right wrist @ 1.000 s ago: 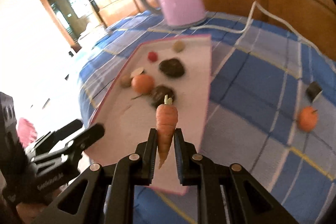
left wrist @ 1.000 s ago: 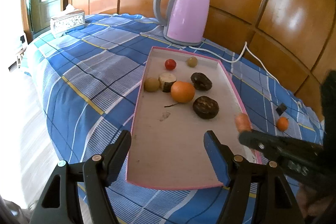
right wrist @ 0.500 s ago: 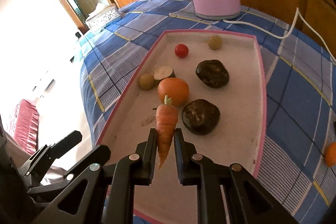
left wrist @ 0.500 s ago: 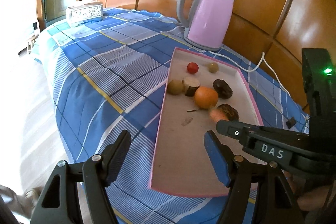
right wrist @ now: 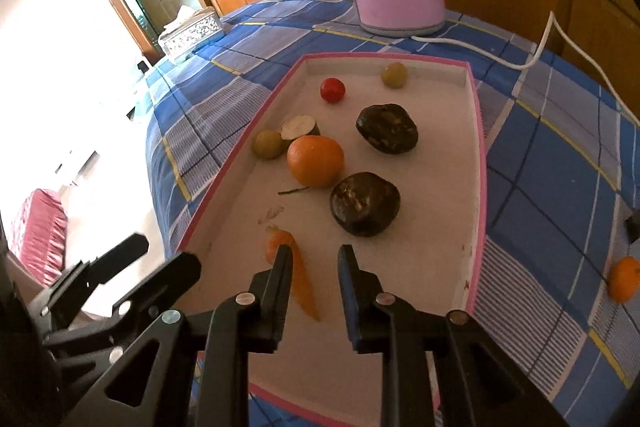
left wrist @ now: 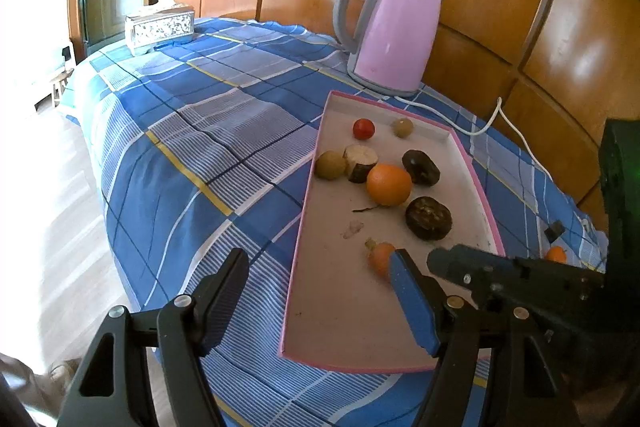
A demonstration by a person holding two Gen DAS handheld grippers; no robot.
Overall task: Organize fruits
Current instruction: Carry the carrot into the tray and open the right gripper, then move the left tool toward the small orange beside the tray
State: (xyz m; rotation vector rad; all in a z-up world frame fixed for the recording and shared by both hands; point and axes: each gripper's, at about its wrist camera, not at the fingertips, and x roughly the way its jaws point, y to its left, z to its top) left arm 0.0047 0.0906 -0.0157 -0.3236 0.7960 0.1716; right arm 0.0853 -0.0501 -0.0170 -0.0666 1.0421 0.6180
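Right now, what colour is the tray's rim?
Pink rim on the shallow rectangular tray, clearest in right wrist view.

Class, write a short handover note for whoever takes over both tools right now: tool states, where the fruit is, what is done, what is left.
Right tool: open, over the near part of the tray, carrot lying on the tray floor by its left finger.
Left tool: open, holding nothing, at the tray's near left edge.
In the tray: carrot, orange, two dark fruits, red fruit, two greenish fruits, a cut piece.
Done: carrot is in the tray.
Left: small orange and dark block lie on the cloth right of the tray; probably fetch the small orange next.
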